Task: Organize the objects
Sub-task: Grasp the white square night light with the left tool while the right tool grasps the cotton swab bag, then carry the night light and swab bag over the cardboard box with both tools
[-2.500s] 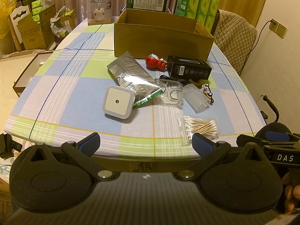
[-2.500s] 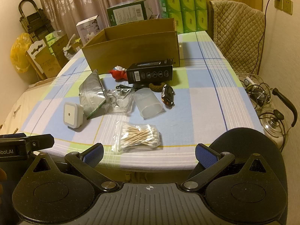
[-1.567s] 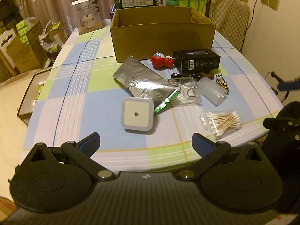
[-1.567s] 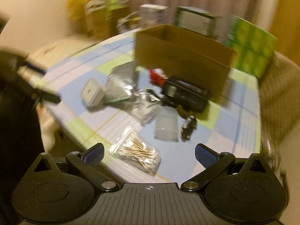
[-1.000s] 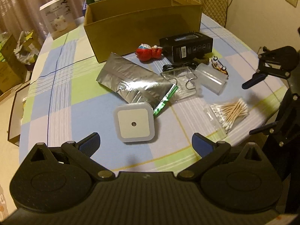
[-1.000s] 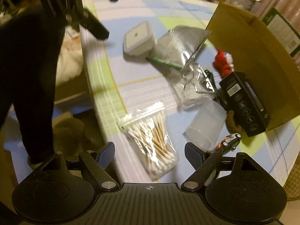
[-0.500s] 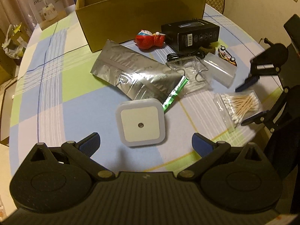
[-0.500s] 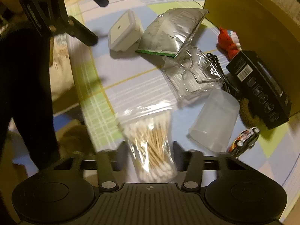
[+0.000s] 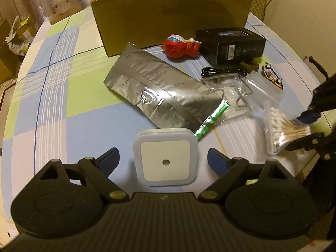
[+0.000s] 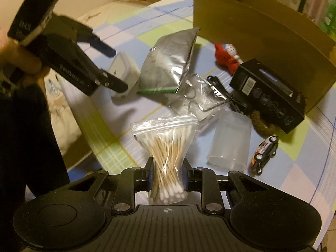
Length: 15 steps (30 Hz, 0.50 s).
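The right gripper [image 10: 167, 173] has just been closing and its jaws now pinch the clear zip bag of wooden cotton swabs [image 10: 166, 157] at its waist. The left gripper [image 9: 163, 160] has its jaws apart, just begun narrowing, straddling the white square night light [image 9: 166, 156] on the checked bench [image 9: 52, 96] without touching it. Best to close squarely on the light's flat sides, then carry both to the open brown cardboard box [image 9: 172, 14] at twelve o'clock — lifting the bag gently so the swabs don't slip.

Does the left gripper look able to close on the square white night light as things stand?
Probably yes. The left gripper is open, its blue-padded fingers flanking the square white night light. The silver foil pouch lies just beyond it, clear of the fingers.
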{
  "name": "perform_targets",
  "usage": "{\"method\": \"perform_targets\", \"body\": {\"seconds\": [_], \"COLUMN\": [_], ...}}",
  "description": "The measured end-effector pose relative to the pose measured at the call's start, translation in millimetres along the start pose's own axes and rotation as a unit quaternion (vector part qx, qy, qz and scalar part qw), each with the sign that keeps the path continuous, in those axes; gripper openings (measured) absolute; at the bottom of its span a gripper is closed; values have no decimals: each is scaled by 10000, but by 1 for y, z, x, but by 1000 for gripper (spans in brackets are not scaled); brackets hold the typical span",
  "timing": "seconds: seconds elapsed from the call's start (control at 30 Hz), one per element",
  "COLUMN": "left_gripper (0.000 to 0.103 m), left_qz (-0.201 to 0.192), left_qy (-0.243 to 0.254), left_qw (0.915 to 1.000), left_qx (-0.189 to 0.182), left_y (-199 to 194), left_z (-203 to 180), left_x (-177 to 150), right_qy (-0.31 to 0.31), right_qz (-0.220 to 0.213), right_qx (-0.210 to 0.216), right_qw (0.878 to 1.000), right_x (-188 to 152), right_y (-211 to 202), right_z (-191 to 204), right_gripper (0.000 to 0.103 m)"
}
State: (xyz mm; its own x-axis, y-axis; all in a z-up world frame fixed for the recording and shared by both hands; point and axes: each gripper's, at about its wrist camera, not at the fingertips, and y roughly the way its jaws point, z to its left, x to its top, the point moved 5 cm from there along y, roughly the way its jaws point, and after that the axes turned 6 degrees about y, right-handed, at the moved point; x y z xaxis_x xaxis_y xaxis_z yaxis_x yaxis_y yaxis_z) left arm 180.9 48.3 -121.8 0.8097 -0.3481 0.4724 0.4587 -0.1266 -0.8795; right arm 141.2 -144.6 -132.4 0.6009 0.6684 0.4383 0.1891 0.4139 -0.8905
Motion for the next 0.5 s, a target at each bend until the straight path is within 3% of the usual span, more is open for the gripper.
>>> {"method": "perform_targets", "body": {"seconds": [0.13,0.2,0.3,0.5], "left_gripper": [83,68,61,60], "left_qz": [-55,-61,-23,-69], "left_qy": [-72,-83,-166,-336], "left_qw": [9999,9999,9998,9994], "left_qx": [-60,-63,-52,-54], "left_y": [3,5,7,1], "left_z": [-2,-3,-1,3], "left_x": [0,1,1,0], "right_qy": [114,214,337,588], "right_qz": [-112,-178,-297,-506], "right_qx": [-123,-166,-220,-322], "right_qw": [9998,9995,9987,9965], "right_x": [1,3,4,12], "right_y": [-8,-11,-19,-32], "right_z": [-5,-9,-13,-18], "right_gripper": [22,22,22,22]}}
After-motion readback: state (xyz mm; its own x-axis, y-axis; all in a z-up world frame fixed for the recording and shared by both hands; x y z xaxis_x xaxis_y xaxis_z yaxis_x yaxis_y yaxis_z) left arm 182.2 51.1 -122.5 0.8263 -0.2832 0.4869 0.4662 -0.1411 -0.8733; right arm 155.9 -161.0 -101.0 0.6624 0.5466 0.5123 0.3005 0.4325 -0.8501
